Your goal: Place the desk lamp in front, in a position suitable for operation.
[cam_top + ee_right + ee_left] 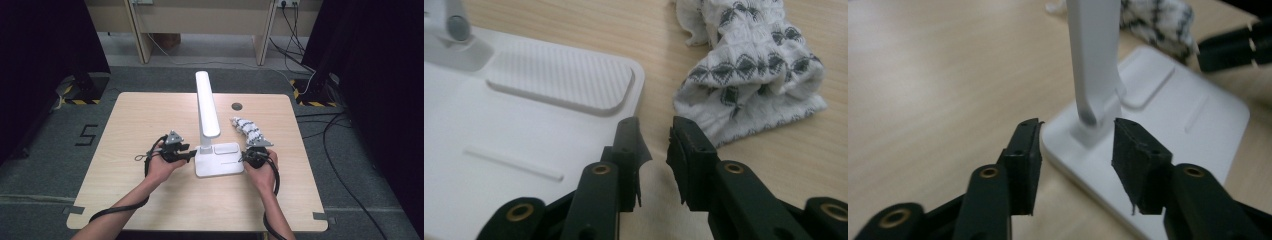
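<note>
The white desk lamp (215, 150) stood near the middle of the bench (150, 115), its flat base toward me and its long arm reaching up and away toward the far edge. My left gripper (189, 152) sat just beside the base's left edge, jaws apart, with the foot of the lamp's post lying beyond the gap between them in the left gripper view. My right gripper (243, 158) sat at the base's right edge, jaws a little apart and empty, with the near corner of the base under its left jaw in the right gripper view.

Just past my right gripper lay a crumpled white cloth (247, 129) with a dark diamond pattern, close to the base but apart from it. A small dark round hole (236, 106) marked the bench farther back.

The bench was pale wood grain, on a grey carpeted floor (45, 165) with a "5" marked at the left. Black curtains (45, 35) hung on both sides, cables (300, 45) ran across the floor at the right, and a light wooden desk (200, 20) stood behind.

The right gripper view showed the ribbed raised pad (561, 80) and a thin line on the base, and the cloth's (749, 70) weave. The left gripper view showed the post's joint on the base (1168, 115) and my other gripper's black tip (1233, 47) at the far right.
</note>
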